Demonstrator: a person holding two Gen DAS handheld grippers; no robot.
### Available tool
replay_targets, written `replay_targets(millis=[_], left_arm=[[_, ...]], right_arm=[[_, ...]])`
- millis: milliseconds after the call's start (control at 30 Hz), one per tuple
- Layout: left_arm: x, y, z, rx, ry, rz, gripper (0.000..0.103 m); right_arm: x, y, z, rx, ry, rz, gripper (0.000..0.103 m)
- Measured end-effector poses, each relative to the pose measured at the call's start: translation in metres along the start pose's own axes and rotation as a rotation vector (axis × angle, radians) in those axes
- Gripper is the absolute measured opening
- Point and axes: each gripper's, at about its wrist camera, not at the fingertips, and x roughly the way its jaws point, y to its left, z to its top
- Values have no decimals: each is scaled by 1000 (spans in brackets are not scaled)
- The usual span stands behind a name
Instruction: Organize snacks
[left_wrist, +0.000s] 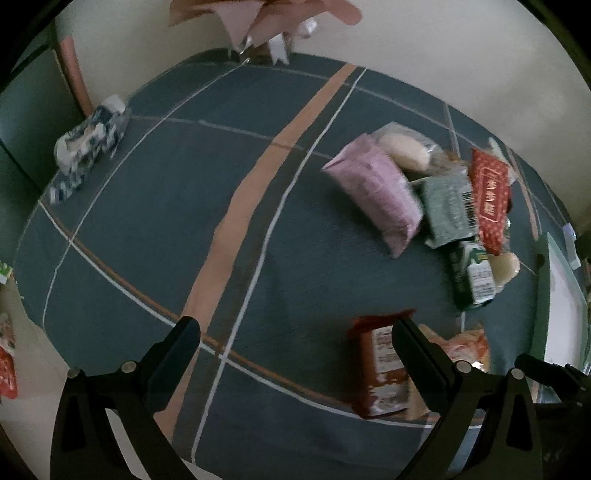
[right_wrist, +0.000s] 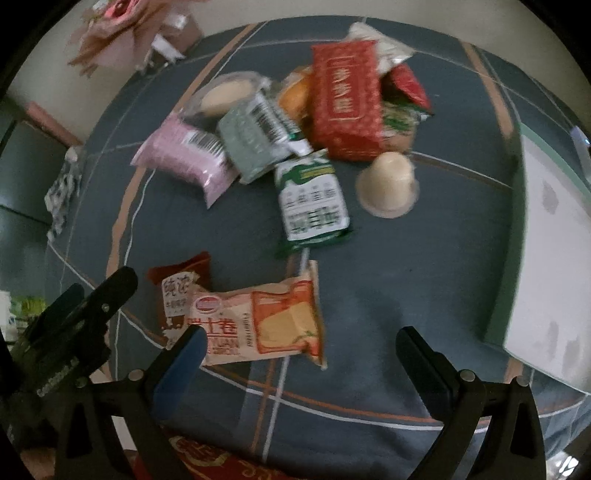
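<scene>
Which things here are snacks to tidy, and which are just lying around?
Snacks: pink bag, grey-green packet, red box, milk carton, jelly cup, orange packet, brown packet.

Lying around: bouquet, tissue pack, white tray.

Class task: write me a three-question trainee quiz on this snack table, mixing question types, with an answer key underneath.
1. True or false: the right gripper is shut on the orange cheese-roll packet.
2. Multiple choice: the pink packet lies against A) the grey-green packet B) the jelly cup C) the white tray.
3. Fill in: the green-and-white milk carton lies on its ____.

Key: 1 false, both grippers (left) are open and empty; 2 A; 3 side.
</scene>
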Motion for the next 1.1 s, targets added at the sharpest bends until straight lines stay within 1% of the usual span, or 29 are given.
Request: replay_targets(millis=[300, 400, 533, 700, 867, 1100], left_arm=[[11, 17, -2, -61, 21, -8, 103], [13, 19, -3, -72, 26, -8, 103], [12, 20, -2, -84, 31, -43, 103], [12, 11, -4, -53, 34, -47, 103], [13, -6, -6, -9, 43, -52, 103], [14, -33, -9, 69, 56, -64, 103]], right_arm=[[19, 28, 6, -41, -1, 42, 103], [33, 36, 14, -43, -5, 39, 103], [40, 31, 15, -32, 21, 16, 103], [52, 20, 17, 34, 50, -20, 103], [62, 11, 23, 92, 69, -45, 103], [68, 8, 28, 80, 60, -131, 103]])
